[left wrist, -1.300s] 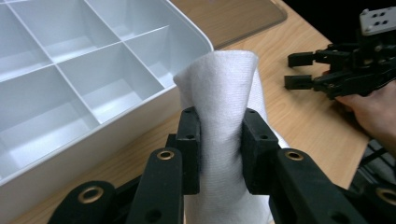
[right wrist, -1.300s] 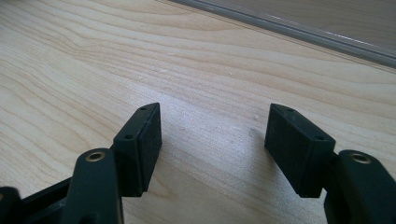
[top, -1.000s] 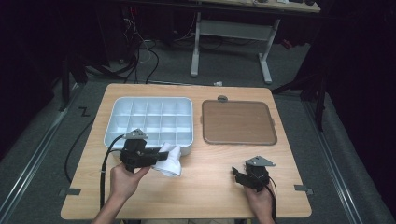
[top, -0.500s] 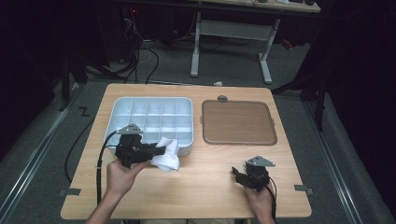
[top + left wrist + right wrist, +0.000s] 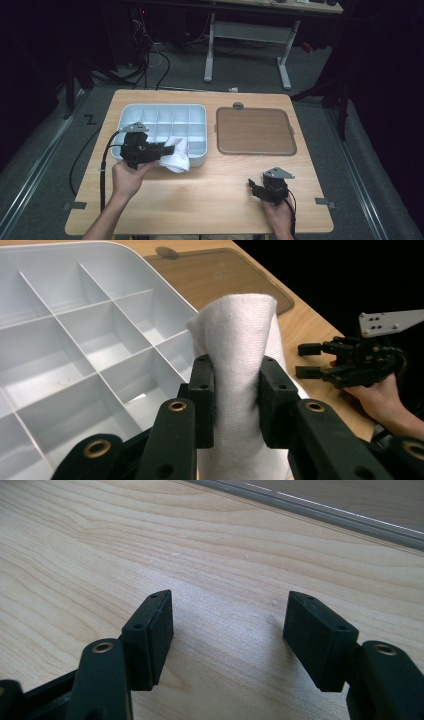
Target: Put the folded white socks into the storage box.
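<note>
Lifted left gripper (image 5: 161, 148) pinches white cloth (image 5: 176, 154) over tray (image 5: 131, 114).

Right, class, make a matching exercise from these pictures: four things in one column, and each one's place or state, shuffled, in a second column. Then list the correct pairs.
Things:
1. white cloth
2. grey tray
3. brown mat
4. right gripper

Places or states:
A. lying flat, to the right of the tray
B. open, above bare wood
C. clamped in the left gripper
D. split into compartments

Pairs: 1-C, 2-D, 3-A, 4-B
</note>
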Demonstrator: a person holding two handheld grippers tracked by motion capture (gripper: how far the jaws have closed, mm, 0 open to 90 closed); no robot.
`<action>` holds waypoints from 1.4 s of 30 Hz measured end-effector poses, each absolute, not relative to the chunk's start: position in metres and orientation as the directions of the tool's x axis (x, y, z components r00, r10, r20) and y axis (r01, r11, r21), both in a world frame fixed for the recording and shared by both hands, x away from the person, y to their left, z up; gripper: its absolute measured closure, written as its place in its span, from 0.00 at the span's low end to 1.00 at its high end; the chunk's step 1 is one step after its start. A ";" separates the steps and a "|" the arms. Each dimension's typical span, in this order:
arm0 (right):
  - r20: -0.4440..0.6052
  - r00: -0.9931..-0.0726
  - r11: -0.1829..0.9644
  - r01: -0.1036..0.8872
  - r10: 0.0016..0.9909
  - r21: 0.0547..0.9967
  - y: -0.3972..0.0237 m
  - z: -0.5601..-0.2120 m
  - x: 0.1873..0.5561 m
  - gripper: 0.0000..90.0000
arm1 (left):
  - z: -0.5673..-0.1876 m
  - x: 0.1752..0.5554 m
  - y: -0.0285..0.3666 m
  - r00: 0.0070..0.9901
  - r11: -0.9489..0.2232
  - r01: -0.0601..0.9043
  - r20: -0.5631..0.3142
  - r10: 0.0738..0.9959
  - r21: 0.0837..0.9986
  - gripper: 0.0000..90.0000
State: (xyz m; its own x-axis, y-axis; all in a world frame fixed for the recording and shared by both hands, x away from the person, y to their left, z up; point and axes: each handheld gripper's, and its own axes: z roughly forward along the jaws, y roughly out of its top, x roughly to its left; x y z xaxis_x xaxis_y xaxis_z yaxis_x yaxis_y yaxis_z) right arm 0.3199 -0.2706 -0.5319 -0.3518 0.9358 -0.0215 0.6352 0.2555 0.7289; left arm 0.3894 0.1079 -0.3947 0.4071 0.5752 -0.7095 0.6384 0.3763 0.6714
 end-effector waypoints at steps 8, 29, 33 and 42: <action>-0.022 -0.352 0.256 0.635 0.936 0.729 -0.271 -0.532 0.320 0.41 | -0.394 0.402 0.113 0.393 0.402 0.622 -0.712 0.583 0.672 0.80; -0.021 -0.352 0.256 0.636 0.936 0.728 -0.271 -0.532 0.319 0.41 | -0.409 0.429 0.125 0.327 0.455 0.597 -0.719 0.613 0.661 0.80; -0.021 -0.352 0.256 0.636 0.936 0.728 -0.271 -0.532 0.319 0.41 | -0.417 0.435 0.128 0.301 0.468 0.608 -0.732 0.611 0.641 0.80; -0.022 -0.353 0.256 0.636 0.936 0.728 -0.271 -0.532 0.319 0.41 | -0.430 0.438 0.127 0.301 0.419 0.596 -0.675 0.673 0.685 0.80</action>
State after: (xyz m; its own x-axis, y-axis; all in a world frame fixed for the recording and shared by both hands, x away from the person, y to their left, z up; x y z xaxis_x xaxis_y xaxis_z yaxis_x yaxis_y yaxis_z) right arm 0.3194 -0.2707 -0.5319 -0.3526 0.9355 -0.0215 0.6356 0.2564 0.7282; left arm 0.4378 0.1267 -0.4296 0.3015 0.6735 -0.6749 0.5962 0.4192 0.6846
